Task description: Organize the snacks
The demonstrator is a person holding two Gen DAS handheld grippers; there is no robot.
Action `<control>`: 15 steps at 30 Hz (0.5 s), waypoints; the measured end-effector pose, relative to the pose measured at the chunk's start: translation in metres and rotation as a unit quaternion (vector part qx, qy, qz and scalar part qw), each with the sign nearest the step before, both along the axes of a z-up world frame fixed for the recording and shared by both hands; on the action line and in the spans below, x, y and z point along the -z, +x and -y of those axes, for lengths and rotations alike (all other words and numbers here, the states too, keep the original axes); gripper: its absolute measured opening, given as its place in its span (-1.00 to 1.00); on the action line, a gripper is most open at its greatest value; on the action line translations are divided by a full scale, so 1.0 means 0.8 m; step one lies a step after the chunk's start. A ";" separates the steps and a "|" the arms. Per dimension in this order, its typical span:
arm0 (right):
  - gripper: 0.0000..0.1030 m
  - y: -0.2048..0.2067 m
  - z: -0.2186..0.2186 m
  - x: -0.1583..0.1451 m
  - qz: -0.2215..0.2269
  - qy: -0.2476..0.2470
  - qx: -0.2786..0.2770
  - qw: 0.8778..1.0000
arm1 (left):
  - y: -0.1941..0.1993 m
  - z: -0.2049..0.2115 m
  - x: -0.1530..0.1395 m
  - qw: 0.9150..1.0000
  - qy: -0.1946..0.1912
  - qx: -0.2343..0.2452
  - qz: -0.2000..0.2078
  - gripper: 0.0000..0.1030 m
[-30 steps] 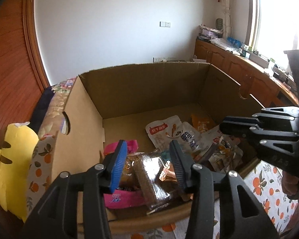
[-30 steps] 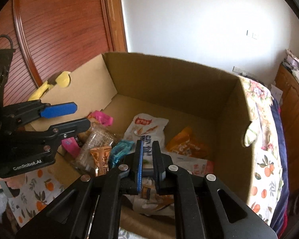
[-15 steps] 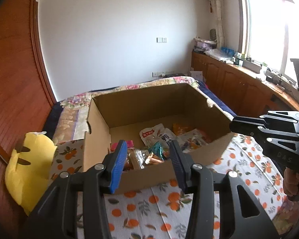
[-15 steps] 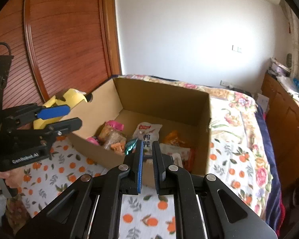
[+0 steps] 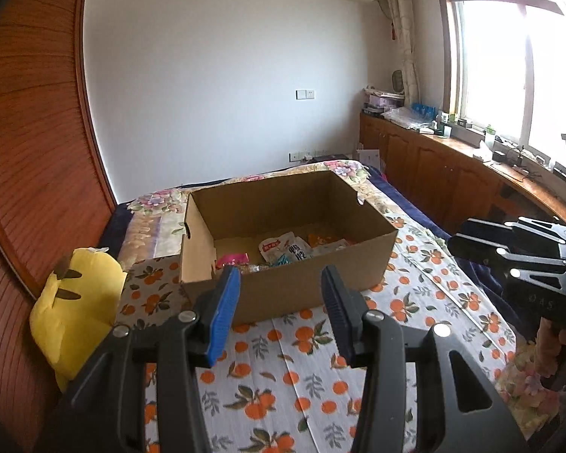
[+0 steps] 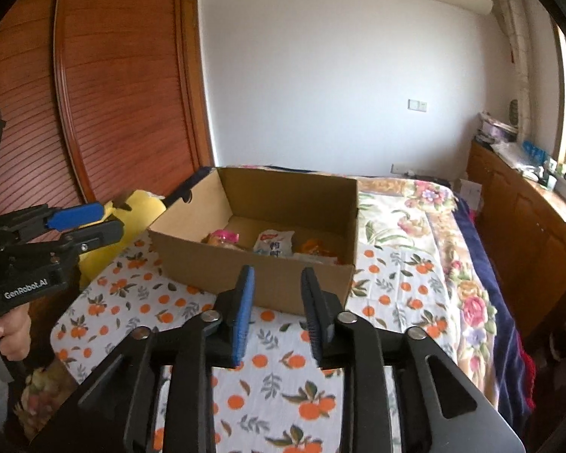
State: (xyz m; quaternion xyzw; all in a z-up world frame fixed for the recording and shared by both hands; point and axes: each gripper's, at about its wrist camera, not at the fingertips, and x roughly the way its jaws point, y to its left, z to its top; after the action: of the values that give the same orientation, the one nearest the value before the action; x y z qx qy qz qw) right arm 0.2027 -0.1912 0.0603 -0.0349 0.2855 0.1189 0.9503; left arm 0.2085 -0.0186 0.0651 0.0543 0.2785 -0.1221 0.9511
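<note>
Snacks (image 5: 283,251) sit bunched on the floor of the cardboard box (image 5: 313,287), mid-frame in the left wrist view, and the box stands on the orange-print sheet of the bed (image 5: 268,389). We see a white packet (image 6: 274,243) at the centre of the right wrist view, a pink one (image 6: 222,234) to its left and an orange one (image 6: 313,245) to its right, all low behind the near wall.

Our left claw (image 5: 279,317) hangs wide apart and empty at the lower middle of its frame, short of the box. Our right claw (image 6: 277,311) is parted more narrowly, also holding nothing, and lined up with the near wall.

We judge the step in hand to be picking a packet to sort, so here is how we would play it. Come in over the near rim, not through it, then drop steeply, because the wall hides most of the pile. Take one packet by a sealed edge, where the film is flat. Crinkly bags slip and drag neighbours along, so we would close gently and lift straight up. Keep both claws in their own halves of the box. The yellow plush (image 5: 75,302) at left stays out of our way.
</note>
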 end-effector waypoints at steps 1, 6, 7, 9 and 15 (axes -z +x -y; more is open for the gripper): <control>-0.08 -0.008 0.001 -0.002 0.005 -0.001 0.006 1.000 | -0.006 0.000 -0.001 1.000 -0.001 -0.002 0.003 -0.11; 0.62 -0.042 0.004 -0.005 0.028 0.004 0.023 0.999 | -0.037 0.000 -0.001 1.000 -0.001 -0.009 0.008 -0.08; 0.76 -0.048 0.005 -0.006 0.035 0.004 0.027 0.999 | -0.042 0.001 -0.002 1.000 0.000 -0.011 0.009 -0.08; 0.83 -0.060 0.005 -0.007 0.042 0.005 0.031 0.999 | -0.052 -0.001 -0.001 1.000 -0.002 -0.016 0.012 -0.03; 1.00 -0.079 0.008 -0.006 0.042 0.013 0.034 0.998 | -0.087 -0.006 -0.007 0.999 -0.013 -0.023 0.033 0.38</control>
State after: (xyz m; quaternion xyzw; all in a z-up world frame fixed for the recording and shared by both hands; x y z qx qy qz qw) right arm 0.1394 -0.1979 0.0651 -0.0174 0.2445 0.0886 0.9654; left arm 0.1391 -0.0134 0.0707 0.0396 0.2467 -0.1022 0.9629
